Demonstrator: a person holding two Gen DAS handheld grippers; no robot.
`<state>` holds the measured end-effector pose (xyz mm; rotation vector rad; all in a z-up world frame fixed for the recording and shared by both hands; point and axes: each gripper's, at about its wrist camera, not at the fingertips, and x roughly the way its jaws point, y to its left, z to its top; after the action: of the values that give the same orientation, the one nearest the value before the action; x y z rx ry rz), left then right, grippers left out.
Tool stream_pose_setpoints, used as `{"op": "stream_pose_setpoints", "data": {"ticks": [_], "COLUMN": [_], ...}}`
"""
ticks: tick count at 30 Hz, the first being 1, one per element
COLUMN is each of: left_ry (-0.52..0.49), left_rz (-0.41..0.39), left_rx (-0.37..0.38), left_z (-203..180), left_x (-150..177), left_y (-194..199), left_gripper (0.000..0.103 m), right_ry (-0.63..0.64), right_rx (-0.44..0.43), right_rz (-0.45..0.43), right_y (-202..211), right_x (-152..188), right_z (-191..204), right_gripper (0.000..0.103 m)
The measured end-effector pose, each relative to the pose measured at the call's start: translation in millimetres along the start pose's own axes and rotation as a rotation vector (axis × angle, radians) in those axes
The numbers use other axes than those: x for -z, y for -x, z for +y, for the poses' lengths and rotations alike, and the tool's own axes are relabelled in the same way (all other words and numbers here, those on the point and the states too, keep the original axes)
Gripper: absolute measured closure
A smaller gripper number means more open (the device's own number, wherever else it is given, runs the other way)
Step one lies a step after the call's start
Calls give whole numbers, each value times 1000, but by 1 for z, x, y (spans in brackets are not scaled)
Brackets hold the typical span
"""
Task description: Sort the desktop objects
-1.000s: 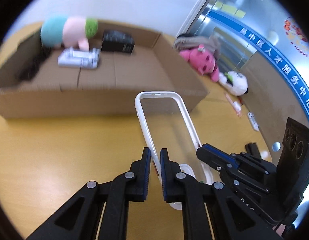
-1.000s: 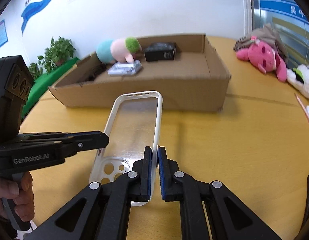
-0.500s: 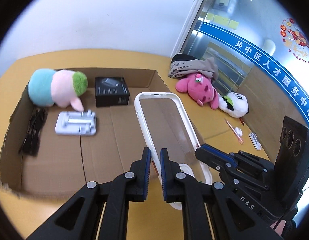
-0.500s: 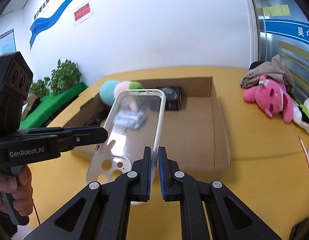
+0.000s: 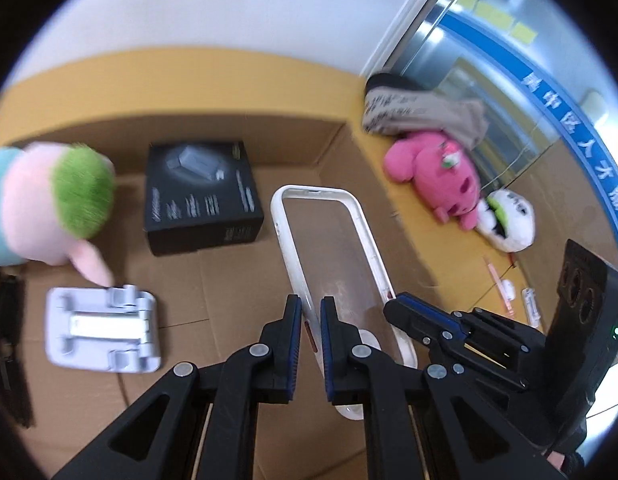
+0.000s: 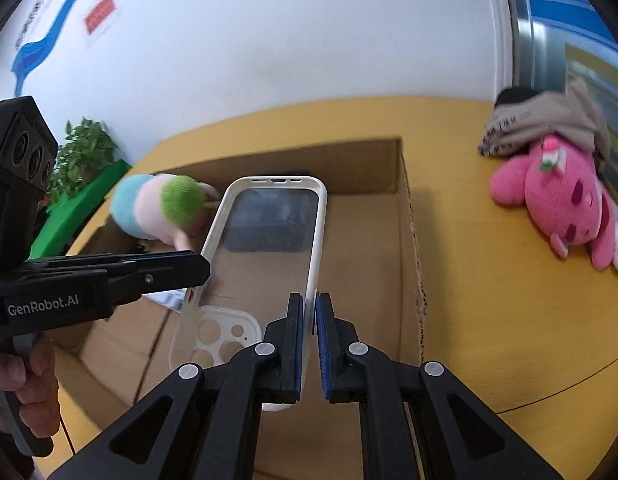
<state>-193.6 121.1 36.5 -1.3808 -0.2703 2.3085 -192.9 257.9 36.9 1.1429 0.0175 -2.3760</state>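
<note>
Phone case: clear case with a white rim (image 5: 329, 256), held in the air over the open cardboard box (image 6: 409, 240), camera-hole end toward the two tongs, far end pointing at the back wall of the box.
Left tongs: left tongs (image 5: 311, 316) clamped on one long edge of the case.
Right tongs: right tongs (image 6: 310, 312) clamped on the opposite long edge; both pairs pinch only the thin rim.
Box contents: pastel plush toy (image 5: 49, 208), black carton (image 5: 201, 196) and silver stand (image 5: 103, 328) lie below and to the left of the case; a black cable sits at the far left.
Left on the counter: pink plush (image 6: 557, 200) under a grey cloth, outside the box.
Risk, twist: the case is thin and flexible, so if the two hands drift apart or tilt unevenly it could bow and spring out of one grip.
Risk, drop: letting go at this height could send it bouncing onto the stand or the carton.
Risk, uneven release: if one side opens first, the case would swing from the other.
Change: a second ago the case was over the bare yellow counter, short of the box's near wall; now it hangs over the box floor, with both grips unchanged.
</note>
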Motion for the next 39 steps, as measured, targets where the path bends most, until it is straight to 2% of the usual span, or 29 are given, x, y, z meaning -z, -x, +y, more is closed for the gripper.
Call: {"op": "stream_pose_setpoints", "data": {"ticks": [2,3,6,10,12,13,15,16,17,19,21,23,26,28,31,33,37,39], "left_ry": [16,27,41,38,25,14,-2,-9,-26,-58,-86,-96,-89,-65,-5,17,-70,-46], "left_rz": [44,66,109,111,84,60,-7,-42,-109,-218,-341,-417,-481,-467,-447,-435,-521,-536], "left_rx": [3,4,17,9,-30,-43,-71,-85,-116,-169,-245,-311,-414,-442,-453,-453,-512,-480], "left_z": [6,9,13,9,8,7,7,7,7,6,8,12,28,40,62,77,71,75], "left_x": [1,4,12,17,17,19,22,24,31,47,72,95,138,156,175,184,200,201], "left_y": [-18,-27,-40,-36,-26,-17,8,19,41,76,115,140,162,159,145,129,121,119], "left_gripper": [95,95,94,93,91,89,72,60,55,36,26,23,21,21,21,21,19,18], "right_ry": [-4,27,49,74,71,60,56,65,75,101,127,137,156,164,153,134,136,157], "right_rx": [21,61,88,117,132,126,125,129,114,111,91,60,31,19,15,54,112,96], "right_rz": [46,43,72,75,66,63,44,20,-11,-73,-147,-219,-312,-323,-300,-309,-285,-328], "right_y": [-16,-19,-22,-22,-20,-17,-9,-2,8,30,56,78,95,89,73,62,40,41], "right_x": [2,3,2,6,8,10,11,11,12,17,27,44,78,100,114,119,122,125], "right_z": [-5,-3,-1,1,1,0,1,3,7,19,35,52,81,98,109,110,102,99], "right_gripper": [97,97,97,96,95,90,64,47,37,23,14,1,0,0,0,0,0,0]}}
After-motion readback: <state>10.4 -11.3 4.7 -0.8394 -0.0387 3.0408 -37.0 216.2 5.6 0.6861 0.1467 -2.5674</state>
